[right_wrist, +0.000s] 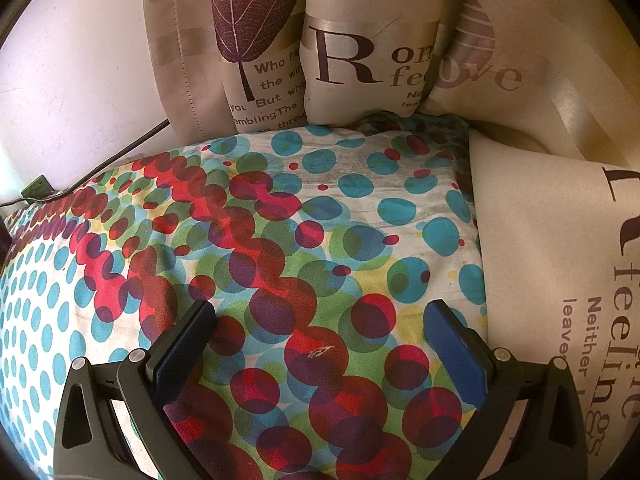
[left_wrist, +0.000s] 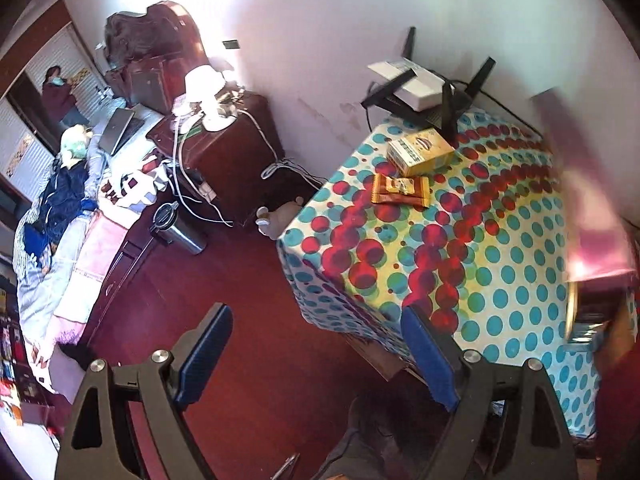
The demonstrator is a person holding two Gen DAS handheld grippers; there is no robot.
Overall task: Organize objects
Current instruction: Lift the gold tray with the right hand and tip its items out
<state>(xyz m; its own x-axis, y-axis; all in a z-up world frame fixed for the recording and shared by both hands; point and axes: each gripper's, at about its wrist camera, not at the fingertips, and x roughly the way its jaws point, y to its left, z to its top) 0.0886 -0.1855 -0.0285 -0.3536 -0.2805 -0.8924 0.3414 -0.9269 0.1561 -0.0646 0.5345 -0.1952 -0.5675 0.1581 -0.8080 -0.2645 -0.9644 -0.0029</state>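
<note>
The left gripper [left_wrist: 316,344] hangs wide apart and empty above the red floor [left_wrist: 248,280], off the near corner of the table [left_wrist: 520,280] with its dotted cloth. Farther along that table an orange snack packet [left_wrist: 401,189] lies just in front of a yellow box [left_wrist: 421,152], with a router [left_wrist: 420,92] at the wall behind. The right gripper [right_wrist: 320,340] also gapes, holding nothing, low over the dotted cloth [right_wrist: 280,240] near printed curtains [right_wrist: 360,48].
</note>
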